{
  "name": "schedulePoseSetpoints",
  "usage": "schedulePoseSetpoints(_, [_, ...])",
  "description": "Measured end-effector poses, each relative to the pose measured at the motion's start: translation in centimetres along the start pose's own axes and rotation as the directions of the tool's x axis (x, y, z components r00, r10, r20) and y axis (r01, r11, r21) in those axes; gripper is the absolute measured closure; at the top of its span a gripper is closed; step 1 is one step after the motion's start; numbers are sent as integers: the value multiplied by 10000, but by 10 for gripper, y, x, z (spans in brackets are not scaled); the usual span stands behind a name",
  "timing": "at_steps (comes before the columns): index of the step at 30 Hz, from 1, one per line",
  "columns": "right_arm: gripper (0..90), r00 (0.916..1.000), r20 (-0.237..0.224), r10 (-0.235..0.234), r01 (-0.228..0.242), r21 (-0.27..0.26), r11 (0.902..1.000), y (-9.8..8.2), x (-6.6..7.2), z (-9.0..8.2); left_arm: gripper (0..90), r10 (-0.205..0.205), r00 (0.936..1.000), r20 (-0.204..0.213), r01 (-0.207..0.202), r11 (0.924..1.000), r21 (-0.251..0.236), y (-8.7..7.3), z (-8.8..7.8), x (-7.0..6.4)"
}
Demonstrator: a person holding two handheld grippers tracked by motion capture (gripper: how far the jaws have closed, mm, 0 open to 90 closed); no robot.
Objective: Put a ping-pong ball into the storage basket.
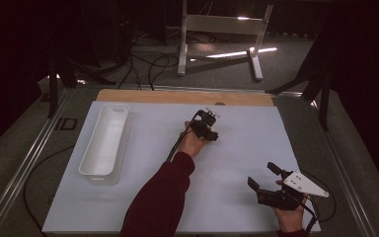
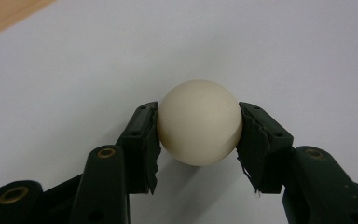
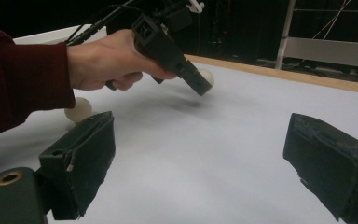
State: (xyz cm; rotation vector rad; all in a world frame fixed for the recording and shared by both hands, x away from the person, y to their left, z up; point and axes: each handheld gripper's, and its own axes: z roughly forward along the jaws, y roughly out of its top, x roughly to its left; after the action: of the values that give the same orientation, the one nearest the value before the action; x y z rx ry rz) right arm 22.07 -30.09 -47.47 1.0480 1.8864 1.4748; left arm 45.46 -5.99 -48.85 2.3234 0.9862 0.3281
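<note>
Ball (image 2: 199, 122): cream-white, smooth, round; no long axis and no facing direction, so any grip line across its middle serves alike.

High view. Left gripper (image 1: 208, 129) reaches out over the middle of the white table sheet (image 1: 246, 148), far from the person, its tip angled down to the surface; the ball itself is hidden beneath it here. White tray (image 1: 104, 139) lies well apart to the left, long side running away from the person, probably the place for collected balls. Right gripper (image 1: 266, 183) is held near the front edge, clear of the work, seemingly parked until wanted.

Left gripper view. The two black pads (image 2: 142, 140) press the ball's opposite flanks at its widest part, a hold that likely keeps a round thing from squirting out. Ball sits at or just above the sheet; a shadow lies under it.

Right gripper view. Its own jaws stand wide apart, nothing between them. Left gripper farther off, ball at its tip; a second ball (image 3: 78, 109) rests on the sheet below the sleeve (image 3: 18, 79).
</note>
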Motion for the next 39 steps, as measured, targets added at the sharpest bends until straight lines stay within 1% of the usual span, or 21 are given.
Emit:
schedulePoseSetpoints(9, [89, 10000, -50, -7, 7, 38, 10000, 0, 1, 0, 515, 1, 9999, -117, -4, 9995, -318, 3, -19, 3])
schedulePoseSetpoints(10, [89, 10000, -50, -7, 7, 38, 10000, 0, 1, 0, 515, 1, 9999, -117, -4, 9995, -318, 3, -19, 3])
schedulePoseSetpoints(12, [88, 10000, -54, -29, 29, 42, 10000, 0, 1, 0, 515, -7, 9999, -133, 1, 9989, -460, 4, -24, 4])
schedulePoseSetpoints(17, [89, 10000, -44, -26, 26, 59, 10000, 0, 1, 0, 516, 85, 9999, -91, -90, 9984, -563, 5, -31, 5])
schedulePoseSetpoints(22, [88, 10000, -68, -55, 56, 87, 9999, 0, 1, 1, 515, 263, 9997, 8, -262, 9983, -528, 5, -35, 6])
schedulePoseSetpoints(28, [88, 9999, -78, -102, 103, 129, 9999, 0, 1, 2, 516, 389, 9992, -52, -391, 9969, -689, 6, -44, 7])
schedulePoseSetpoints(32, [88, 10000, -68, -24, 25, 105, 9999, -1, 0, 2, 516, 302, 9994, -137, -312, 9963, -798, 7, -51, 10])
schedulePoseSetpoints(36, [88, 9999, -83, -81, 82, 111, 9999, 0, 0, 2, 516, 341, 9992, -197, -356, 9960, -819, 7, -56, 12])
schedulePoseSetpoints(39, [88, 9999, -96, -89, 91, 129, 9999, -1, 1, 3, 516, 281, 9994, -207, -298, 9957, -881, 7, -58, 13])
